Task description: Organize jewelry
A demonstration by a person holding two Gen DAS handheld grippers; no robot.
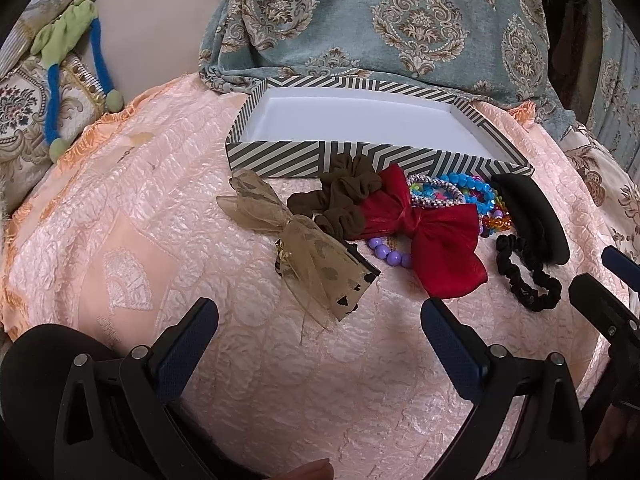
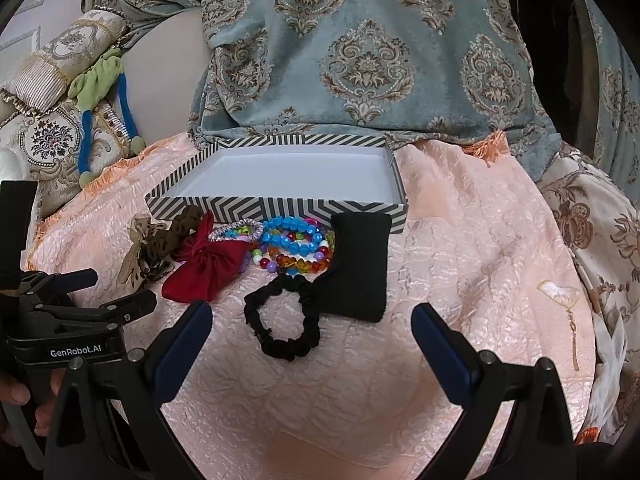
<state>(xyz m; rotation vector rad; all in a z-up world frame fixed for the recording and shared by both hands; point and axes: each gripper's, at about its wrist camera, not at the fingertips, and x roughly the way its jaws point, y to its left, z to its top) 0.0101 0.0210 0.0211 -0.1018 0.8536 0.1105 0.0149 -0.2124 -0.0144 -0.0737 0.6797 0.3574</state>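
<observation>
A: Start with the biggest thing. The striped box (image 2: 276, 208) lies empty on the peach quilted spread (image 2: 460, 240), its long side running left to right across your view, white floor bare. Everything you have to sort lies in a row just in front of its near wall.

B: And my tools?

A: Both are released, fingers wide apart, nothing between them. Your left tool (image 1: 320, 320) hangs low over the spread, and your right tool (image 2: 312, 324) does the same further right; you can see its dark fingers at the right edge of the left wrist view.

B: Which piece comes first?

A: My judgement is the black scrunchie (image 2: 282, 316). It lies flat as an open ring straight ahead of your right tool, between the lines of the fingers and nearest of all the pieces. Your right hand is plainly the closer one. A ring has no long axis to speak of, so pinch one side of the band.

B: What is beside it?

A: The black pouch (image 2: 360, 268) touches its far right edge, long axis running away from you toward the box. For your left tool, the sheer tan bow (image 1: 308, 256) is nearest, slanting from far left to near right. The red bow (image 1: 424, 236) slants likewise, over the brown scrunchie (image 1: 340, 200). The bead bracelets (image 2: 292, 244) are heaped just before the box.
</observation>
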